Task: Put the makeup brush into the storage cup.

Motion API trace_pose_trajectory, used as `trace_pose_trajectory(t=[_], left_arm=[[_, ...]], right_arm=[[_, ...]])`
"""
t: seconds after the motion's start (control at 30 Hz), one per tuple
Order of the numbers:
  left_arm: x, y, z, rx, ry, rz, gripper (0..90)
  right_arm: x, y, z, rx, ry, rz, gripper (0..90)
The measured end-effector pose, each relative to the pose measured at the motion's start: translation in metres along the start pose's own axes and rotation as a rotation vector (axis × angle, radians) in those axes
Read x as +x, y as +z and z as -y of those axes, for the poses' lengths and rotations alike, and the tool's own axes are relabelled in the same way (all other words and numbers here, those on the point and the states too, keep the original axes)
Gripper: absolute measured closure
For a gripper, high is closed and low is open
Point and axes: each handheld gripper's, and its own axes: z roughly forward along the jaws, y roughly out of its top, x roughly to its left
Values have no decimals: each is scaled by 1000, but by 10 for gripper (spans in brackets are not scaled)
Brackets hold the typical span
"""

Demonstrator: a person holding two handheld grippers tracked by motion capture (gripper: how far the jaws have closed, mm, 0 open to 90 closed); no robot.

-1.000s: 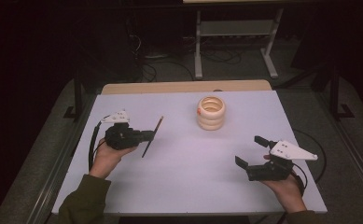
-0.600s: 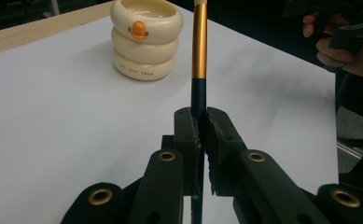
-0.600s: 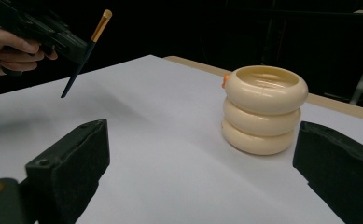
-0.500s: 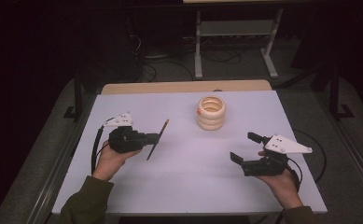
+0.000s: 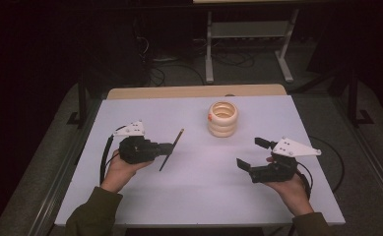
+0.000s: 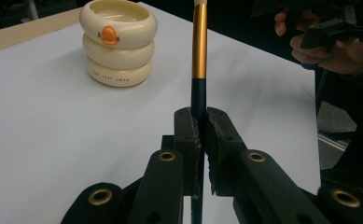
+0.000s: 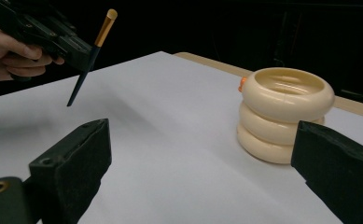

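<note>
We are clamping the thin brush (image 6: 198,51) by its dark handle in the left gripper (image 5: 167,147); it is light, stiff and slippery. The right gripper (image 5: 250,153) is gaping empty beside the cream holder (image 5: 222,118), well ahead of the brush.

Pretty roomy bench (image 5: 194,196) honestly. The one thing standing on it is the cream ring-stack holder (image 5: 222,118), toward the far side, with bare white surface on both sides and in front of it. The left gripper (image 5: 165,149) holds a slim brush (image 5: 171,149) tilted above the bench, well left of the holder.
</note>
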Motion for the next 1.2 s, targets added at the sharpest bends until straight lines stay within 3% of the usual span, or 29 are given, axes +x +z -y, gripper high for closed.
trace_pose_trajectory(t=[0.17, 0.97, 1.2], left_arm=[[-4, 3, -1, -7, 11, 10, 835], [-22, 24, -1, -21, 40, 82, 835], [-25, 28, -1, -24, 44, 94, 835]], right_arm=[[3, 7, -3, 9, -11, -15, 61], [12, 34, -12, 16, 29, -128, 150], [16, 40, -14, 18, 31, -174, 241]])
